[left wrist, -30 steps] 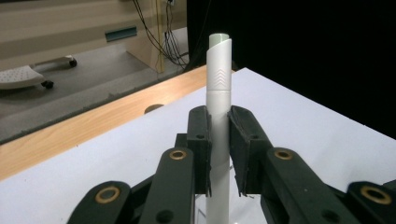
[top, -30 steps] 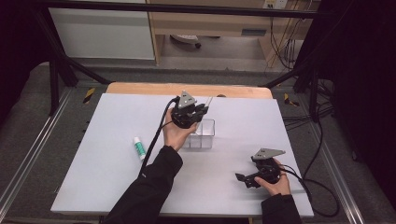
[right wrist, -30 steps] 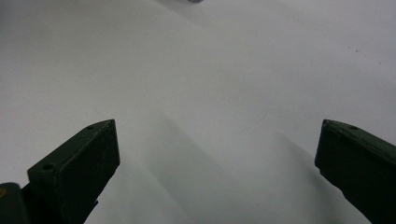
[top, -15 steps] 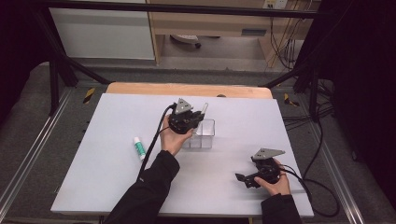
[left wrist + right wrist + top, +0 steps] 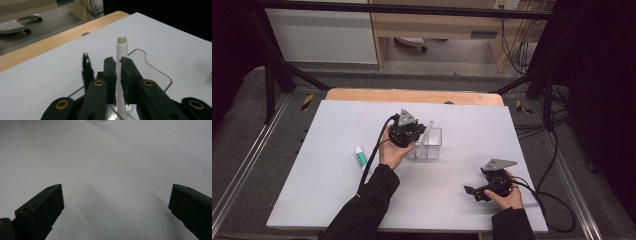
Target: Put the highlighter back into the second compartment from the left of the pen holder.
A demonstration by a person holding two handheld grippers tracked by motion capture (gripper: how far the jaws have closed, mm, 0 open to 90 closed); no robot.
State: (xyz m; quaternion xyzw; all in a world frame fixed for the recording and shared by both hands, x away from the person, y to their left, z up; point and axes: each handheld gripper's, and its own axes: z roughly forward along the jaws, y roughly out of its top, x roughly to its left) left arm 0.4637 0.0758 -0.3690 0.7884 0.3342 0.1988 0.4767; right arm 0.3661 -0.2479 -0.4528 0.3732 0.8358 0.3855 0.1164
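The white table point(image 5: 312, 175) takes up the middle of the high view, with a clear box point(image 5: 430, 145) at its centre and a small white and green tube point(image 5: 360, 157) lying left of centre, well apart from the box. In that view the left gripper point(image 5: 411, 134) sits over the box's left edge, while the left gripper view alone shows its jaws pinching a white pen point(image 5: 121, 75) that stands upright in the box beside a black pen point(image 5: 87, 70). The right gripper point(image 5: 472, 192) rests low at the lower right of the high view, and the right gripper view shows its jaws spread wide over bare tabletop.

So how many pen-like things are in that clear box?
2 that I can see. A white tube-like stick stands between the left gripper's jaws, and a black pen stands beside it in the clear box. The gripper may hide more.
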